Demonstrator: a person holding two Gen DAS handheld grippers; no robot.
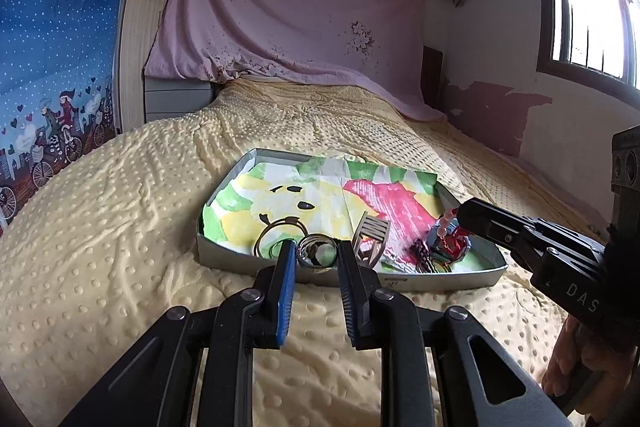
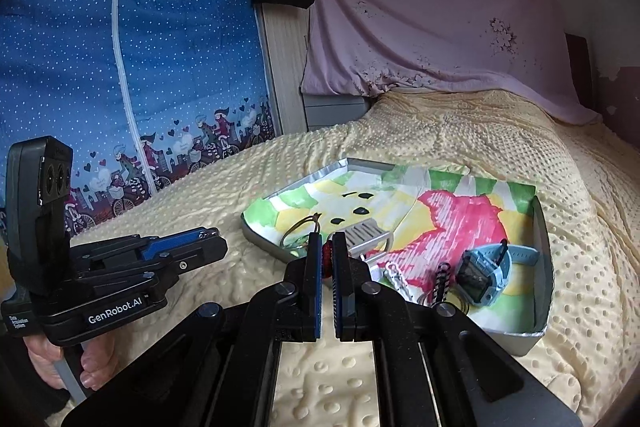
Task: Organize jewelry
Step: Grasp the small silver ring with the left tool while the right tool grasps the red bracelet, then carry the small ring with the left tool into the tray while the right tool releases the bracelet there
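Observation:
A shallow grey tray [image 1: 224, 259] [image 2: 545, 227] lined with coloured paper lies on the bed. My left gripper [image 1: 316, 247] [image 2: 221, 247] hovers at the tray's near edge, shut on a silver ring [image 1: 318, 254] pinched between its blue pads. My right gripper [image 2: 327, 237] [image 1: 464, 215] is over the tray's right part, shut on a red bead bracelet [image 2: 327, 255] [image 1: 449, 218] that dangles from its tip. In the tray lie a gold hoop [image 1: 280, 225] [image 2: 300, 225], a silver comb clip [image 1: 372, 231] [image 2: 366, 231] and a blue watch [image 2: 486, 273].
A white chain [image 2: 396, 277] and a black-and-white braided cord [image 2: 442, 281] also lie in the tray. The yellow dotted blanket [image 1: 120, 227] covers the bed all around. A blue curtain [image 2: 120, 67] hangs at left, a pink sheet [image 1: 300, 27] behind.

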